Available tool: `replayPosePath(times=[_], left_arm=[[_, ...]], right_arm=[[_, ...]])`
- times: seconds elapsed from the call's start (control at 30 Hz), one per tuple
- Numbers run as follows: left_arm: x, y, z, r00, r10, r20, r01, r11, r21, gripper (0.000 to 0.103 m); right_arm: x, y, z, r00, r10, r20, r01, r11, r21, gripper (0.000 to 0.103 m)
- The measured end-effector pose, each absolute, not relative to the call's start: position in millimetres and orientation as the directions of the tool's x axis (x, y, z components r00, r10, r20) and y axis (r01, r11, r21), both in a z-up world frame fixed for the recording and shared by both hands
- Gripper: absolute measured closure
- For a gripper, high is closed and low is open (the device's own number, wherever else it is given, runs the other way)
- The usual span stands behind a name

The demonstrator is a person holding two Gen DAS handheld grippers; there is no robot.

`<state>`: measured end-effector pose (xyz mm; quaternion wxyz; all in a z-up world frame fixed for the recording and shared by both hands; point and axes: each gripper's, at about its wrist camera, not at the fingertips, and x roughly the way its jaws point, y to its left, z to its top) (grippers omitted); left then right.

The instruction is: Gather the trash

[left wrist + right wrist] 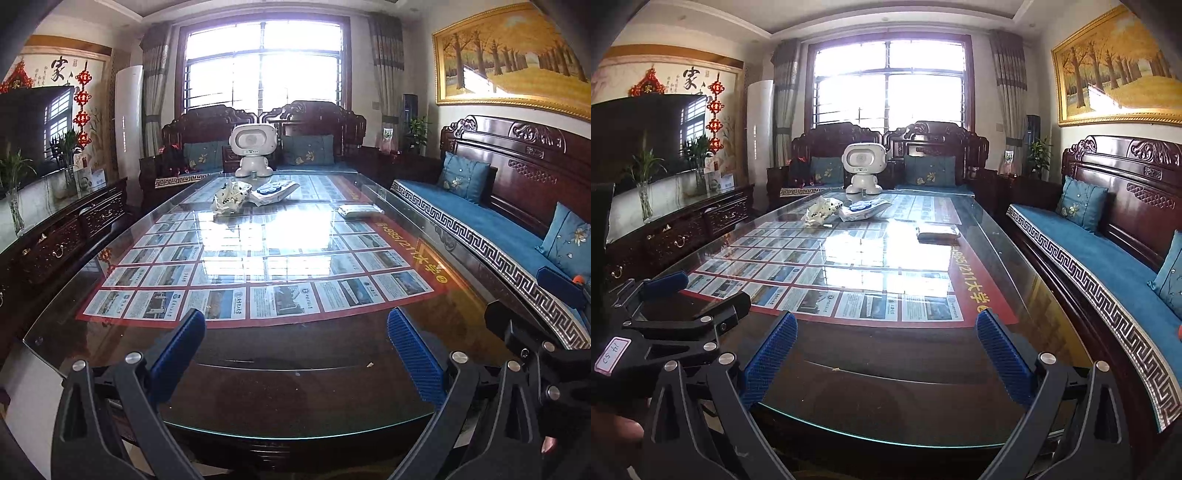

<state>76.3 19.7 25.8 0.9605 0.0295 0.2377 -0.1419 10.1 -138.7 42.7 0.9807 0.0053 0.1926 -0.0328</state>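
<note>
— Since both tools hang at the near edge of the glass-topped table (110,295), which way does the trash lie?

— Straight ahead, well apart from both. A crumpled spotted wrapper (229,196) and a blue-and-white packet (275,191) sit side by side near the far end, just before the white toy robot (253,149). A flat pale packet (938,232) lies nearer, off to the right, long axis across the table.

— Which tool is closer?

— The right gripper (886,356), I'd judge, for the flat one; the left gripper (295,354) lines up better with the crumpled pair.

— And the tongs?

— Both spread wide, holding nothing.

— Any bin or bag?

— None shows; glare on the glass may hide small scraps.
</note>
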Motion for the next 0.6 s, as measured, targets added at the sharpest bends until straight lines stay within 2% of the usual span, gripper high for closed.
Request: replayPosePath(times=[0.6], left_arm=[[80.7,22.3,38.6,0.871,-0.208,-0.445,0.237,0.971,0.009,0.004]], right_arm=[[7.6,-140.8,46.0,0.927,-0.113,-0.358,0.118,0.993,-0.008,0.008]])
